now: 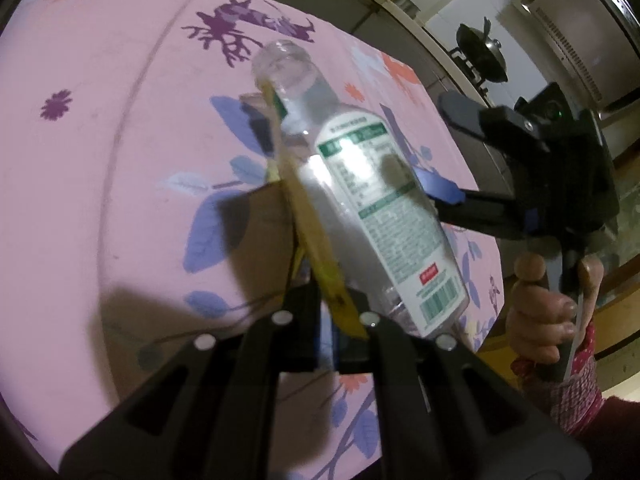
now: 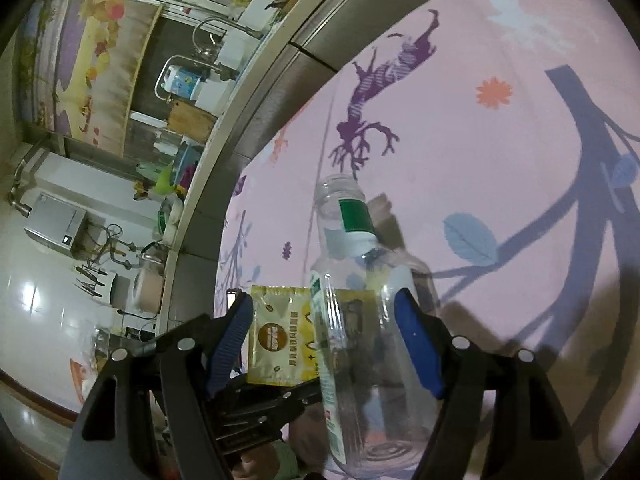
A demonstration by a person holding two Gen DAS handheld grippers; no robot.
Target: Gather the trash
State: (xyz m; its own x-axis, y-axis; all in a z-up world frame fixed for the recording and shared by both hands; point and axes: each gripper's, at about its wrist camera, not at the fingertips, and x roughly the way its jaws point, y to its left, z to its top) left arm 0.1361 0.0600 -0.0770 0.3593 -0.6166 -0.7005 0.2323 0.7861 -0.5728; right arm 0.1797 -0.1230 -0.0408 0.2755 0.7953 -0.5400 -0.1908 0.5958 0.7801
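l tool (image 1: 340, 312) pinching sachet (image 1: 308, 216)

We are looking at 1 counter (image 1: 100, 128) wearing a pink cloth (image 2: 460, 168) printed with purple deer, orange flowers and blue leaves. Dark shadows are falling across it; nothing visibly resting there.

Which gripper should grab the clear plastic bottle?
Probably the right gripper: its jaws are open around the clear plastic bottle. The left gripper is already shut on the yellow packet.
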